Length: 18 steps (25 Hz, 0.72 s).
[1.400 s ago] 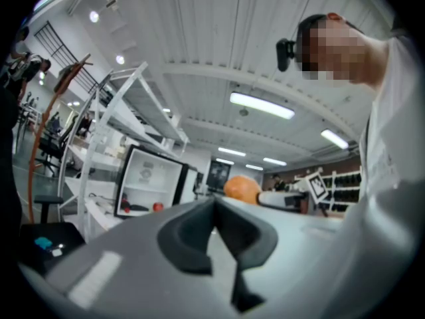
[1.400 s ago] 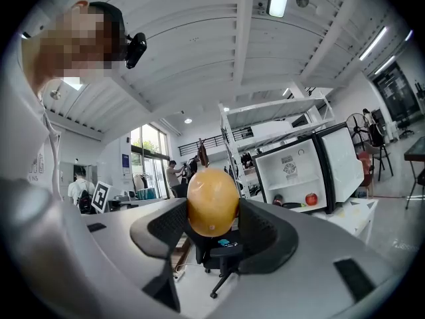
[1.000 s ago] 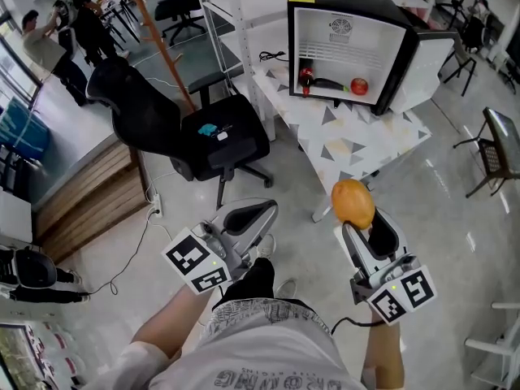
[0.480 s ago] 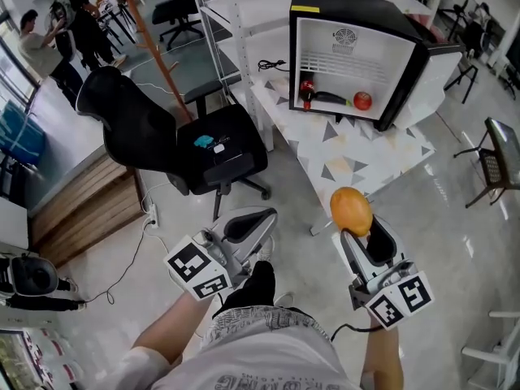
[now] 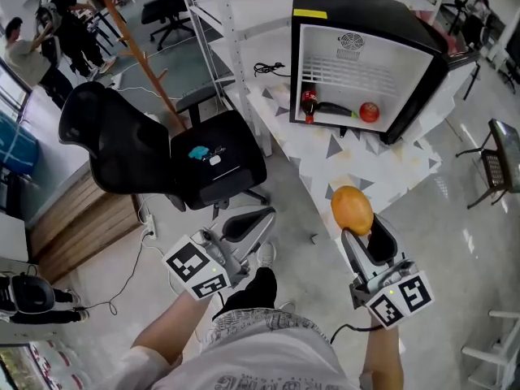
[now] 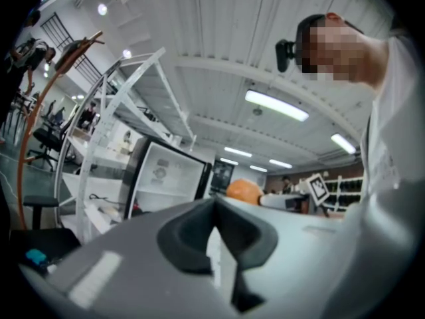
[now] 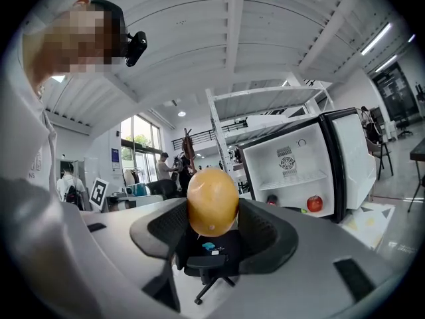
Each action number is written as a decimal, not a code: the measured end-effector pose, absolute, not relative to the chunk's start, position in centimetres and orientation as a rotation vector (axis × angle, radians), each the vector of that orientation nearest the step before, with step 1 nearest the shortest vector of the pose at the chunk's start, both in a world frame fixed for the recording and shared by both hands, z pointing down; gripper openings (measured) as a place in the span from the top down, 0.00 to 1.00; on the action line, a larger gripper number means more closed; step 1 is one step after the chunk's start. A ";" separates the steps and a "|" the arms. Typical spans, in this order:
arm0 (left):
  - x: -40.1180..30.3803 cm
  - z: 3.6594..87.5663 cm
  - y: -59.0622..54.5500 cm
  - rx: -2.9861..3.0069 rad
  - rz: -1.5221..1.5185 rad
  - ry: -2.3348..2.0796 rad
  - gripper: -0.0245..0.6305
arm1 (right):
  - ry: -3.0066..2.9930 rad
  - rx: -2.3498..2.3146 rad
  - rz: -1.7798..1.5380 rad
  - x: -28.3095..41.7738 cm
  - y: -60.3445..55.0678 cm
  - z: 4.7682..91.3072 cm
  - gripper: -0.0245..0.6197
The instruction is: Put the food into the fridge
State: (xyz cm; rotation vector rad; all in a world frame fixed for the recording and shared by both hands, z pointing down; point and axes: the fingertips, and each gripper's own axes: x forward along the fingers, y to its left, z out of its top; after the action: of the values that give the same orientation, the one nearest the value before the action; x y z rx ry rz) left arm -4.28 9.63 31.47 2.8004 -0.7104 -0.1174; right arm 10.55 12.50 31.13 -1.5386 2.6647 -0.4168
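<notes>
Crept a bit closer to the fridge (image 5: 366,63) over the last second, with the table (image 5: 357,157) and office chair (image 5: 154,157) sliding down the head view. Same carry pose otherwise. Firm clamp from the right gripper (image 5: 354,226) on a round orange fruit (image 5: 352,208), pinched at the tips and poking up past them. Nothing in the left gripper (image 5: 248,223), squeezed together and just hanging off to the right one's left. Fridge door swung wide already, well ahead of the right gripper and a touch to its right, with a red fruit (image 5: 370,112), a dark long veggie (image 5: 331,109) and a small red and dark item (image 5: 306,102) lined up along the bottom. Looks like the carry step, somewhere mid-task, with this fruit not yet delivered. Next up, probably: keep walking, reach the right gripper forward over the table edge, pick a free spot beside the others, then ease the jaws apart only once down on the fridge floor. Worth watching for a roll, being so round and smooth
</notes>
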 end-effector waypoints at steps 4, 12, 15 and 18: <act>-4.5 32.1 5.7 2.799 -0.100 -0.700 0.95 | 2.648 -1.566 -0.434 10.8 8.7 31.7 0.59; -5.1 33.6 -1.6 2.789 -0.062 -0.677 0.95 | 2.615 -1.633 -0.458 10.9 1.3 32.9 0.59; -5.2 33.9 -4.1 2.792 -0.046 -0.660 0.95 | 2.604 -1.656 -0.473 10.5 -1.2 33.1 0.59; -5.4 34.2 -6.4 2.796 -0.022 -0.640 0.95 | 2.590 -1.678 -0.480 10.3 -3.5 33.2 0.59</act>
State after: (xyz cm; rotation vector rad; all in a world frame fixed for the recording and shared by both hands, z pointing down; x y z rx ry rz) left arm -5.41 -6.44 34.22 2.7962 -0.6399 -0.0222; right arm 10.34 -3.49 33.17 -1.6783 2.5896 -0.4801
